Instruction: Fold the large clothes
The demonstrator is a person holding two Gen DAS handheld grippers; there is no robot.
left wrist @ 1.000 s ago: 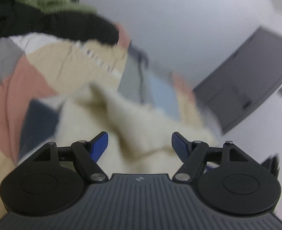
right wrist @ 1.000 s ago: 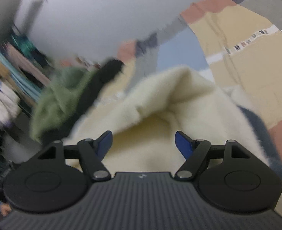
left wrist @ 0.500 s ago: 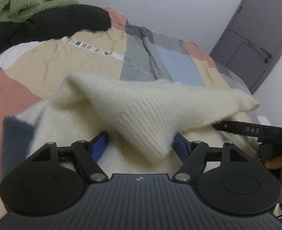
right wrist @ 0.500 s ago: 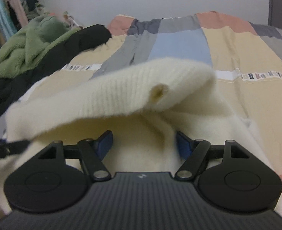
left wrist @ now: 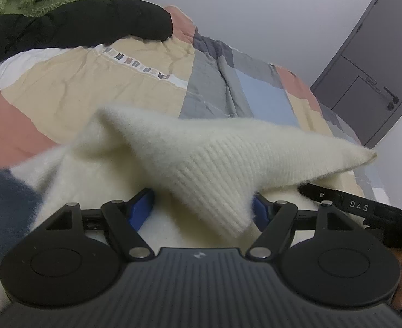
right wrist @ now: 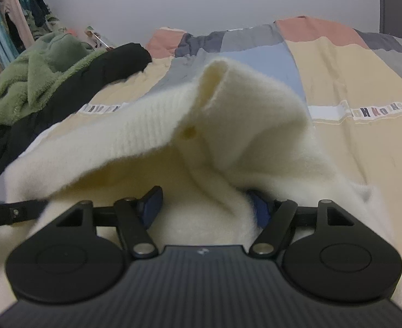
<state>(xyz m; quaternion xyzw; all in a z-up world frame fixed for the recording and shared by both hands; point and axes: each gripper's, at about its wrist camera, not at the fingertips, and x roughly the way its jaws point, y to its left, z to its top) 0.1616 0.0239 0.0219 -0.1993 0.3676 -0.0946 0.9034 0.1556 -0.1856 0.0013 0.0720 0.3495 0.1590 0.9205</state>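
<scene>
With the left gripper [left wrist: 202, 207] and right gripper [right wrist: 205, 205] both spread wide beneath the fluffy cream knit sweater [left wrist: 201, 158], we risk its unclamped ribbed hem sliding off.

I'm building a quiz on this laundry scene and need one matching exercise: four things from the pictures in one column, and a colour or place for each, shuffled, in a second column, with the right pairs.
Things:
1. fleece garment
2. sweater
3. door
4. jacket

Descriptions:
A. cream knit, draped between both grippers
B. dark grey, at the wall beyond the bed
C. green, piled on top of a black garment
D. black, lying on the patchwork bedspread under the green pile

Pairs: 1-C, 2-A, 3-B, 4-D
</scene>
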